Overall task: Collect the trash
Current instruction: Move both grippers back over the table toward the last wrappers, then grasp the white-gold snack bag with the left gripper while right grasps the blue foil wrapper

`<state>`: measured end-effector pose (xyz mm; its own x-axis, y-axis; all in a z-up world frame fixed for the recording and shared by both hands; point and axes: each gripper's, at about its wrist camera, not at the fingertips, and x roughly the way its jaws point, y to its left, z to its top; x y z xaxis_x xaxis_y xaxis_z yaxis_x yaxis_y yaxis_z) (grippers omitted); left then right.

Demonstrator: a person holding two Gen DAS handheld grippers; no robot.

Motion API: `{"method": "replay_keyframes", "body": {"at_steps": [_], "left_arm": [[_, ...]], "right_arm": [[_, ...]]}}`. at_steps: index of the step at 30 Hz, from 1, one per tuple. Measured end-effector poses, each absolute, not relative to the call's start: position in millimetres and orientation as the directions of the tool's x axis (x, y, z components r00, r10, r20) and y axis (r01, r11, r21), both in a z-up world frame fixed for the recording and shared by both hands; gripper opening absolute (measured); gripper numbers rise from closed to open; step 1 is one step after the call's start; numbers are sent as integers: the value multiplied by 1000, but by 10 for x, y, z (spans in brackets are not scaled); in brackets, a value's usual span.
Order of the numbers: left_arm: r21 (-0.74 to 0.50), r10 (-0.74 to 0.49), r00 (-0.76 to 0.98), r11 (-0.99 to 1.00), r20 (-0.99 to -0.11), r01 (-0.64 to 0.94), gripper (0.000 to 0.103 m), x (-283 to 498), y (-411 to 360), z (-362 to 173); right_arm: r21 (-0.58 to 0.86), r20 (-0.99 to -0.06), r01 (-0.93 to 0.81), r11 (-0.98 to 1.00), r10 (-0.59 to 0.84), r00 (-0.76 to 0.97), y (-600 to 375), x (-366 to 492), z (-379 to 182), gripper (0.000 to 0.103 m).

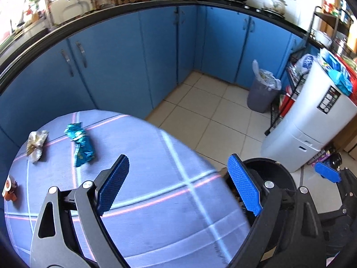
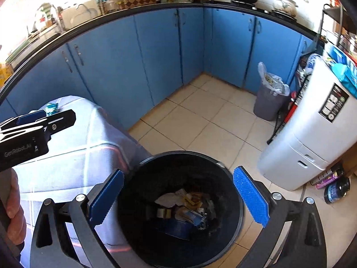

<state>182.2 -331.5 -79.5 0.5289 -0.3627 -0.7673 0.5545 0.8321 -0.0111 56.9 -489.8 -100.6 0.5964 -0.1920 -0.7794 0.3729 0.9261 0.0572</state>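
A table under a lilac checked cloth (image 1: 156, 201) carries a teal snack wrapper (image 1: 81, 144), a crumpled silver wrapper (image 1: 35, 144) and a small orange-and-white scrap (image 1: 10, 188) at its left edge. My left gripper (image 1: 178, 183) hovers open over the cloth, nothing between its blue pads, the wrappers ahead and to its left. Beside the table stands a black bin (image 2: 142, 163) with mixed trash (image 2: 185, 205) at its bottom. My right gripper (image 2: 178, 196) hangs wide open and empty above the bin's mouth. From the right wrist view the left gripper (image 2: 55, 117) shows side-on, with the teal wrapper (image 2: 51, 107) behind it.
Blue cabinets (image 1: 133, 55) line the back under a black counter. A grey bin with a plastic liner (image 1: 263, 91) stands in the corner, a white appliance (image 1: 312, 129) and a black rack (image 1: 290, 84) to the right. Bottles (image 2: 337, 189) lie on the tiled floor (image 2: 212, 122).
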Motion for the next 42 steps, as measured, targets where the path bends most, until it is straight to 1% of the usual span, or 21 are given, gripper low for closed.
{"method": "replay_keyframes", "body": {"at_steps": [5,11,14,20,22,27,31,33,35,36,37,38,40,41,42], "left_arm": [[5,-329,565,861,-757,508,89,1994,-3022,-787],[29,-279,613,896,-739,443,89,2372,-2568,-792],[51,-235,643,918,-729,393,89,2641,-2267,-826],[48,-180,647,947,-741,319,88,3153,-1725,-958],[30,-176,634,953,-753,301,88,3339,-1519,-1036],[-4,-189,597,955,-780,296,84,3545,-1268,-1190],[13,-189,596,948,-781,318,84,3558,-1215,-1264],[19,-190,589,944,-786,330,81,3561,-1202,-1316],[20,-191,579,941,-792,338,78,3577,-1190,-1353],[18,-194,574,940,-795,342,76,3579,-1181,-1375],[17,-195,573,939,-796,342,75,3579,-1173,-1392],[18,-193,574,940,-796,341,72,3579,-1171,-1398],[26,-188,582,940,-791,339,62,3582,-1192,-1397],[37,-179,587,941,-789,337,51,3579,-1198,-1397],[48,-173,591,940,-788,339,51,3577,-1214,-1389]], "right_arm": [[62,-778,312,948,-150,610,-4597,807,-997,96],[58,-775,244,968,-110,622,-4225,1194,-992,96],[70,-776,213,975,-81,626,-4037,1405,-999,96],[68,-774,163,984,-51,631,-3658,1860,-1042,96],[81,-770,147,986,-32,638,-3536,2018,-1058,96],[97,-755,107,990,3,656,-3242,2352,-1058,96],[81,-749,76,994,10,662,-3010,2553,-1077,96],[69,-764,67,995,9,645,-2914,2665,-1145,96],[67,-774,58,996,15,633,-2861,2709,-1205,91],[76,-779,49,996,29,626,-2835,2730,-1239,72],[73,-788,51,996,26,616,-2814,2732,-1269,49],[72,-801,51,996,27,598,-2801,2754,-1313,41],[62,-799,28,998,33,600,-2774,2739,-1325,30],[61,-800,12,998,42,598,-2761,2731,-1327,30],[63,-800,7,998,46,598,-2762,2718,-1328,29]]}}
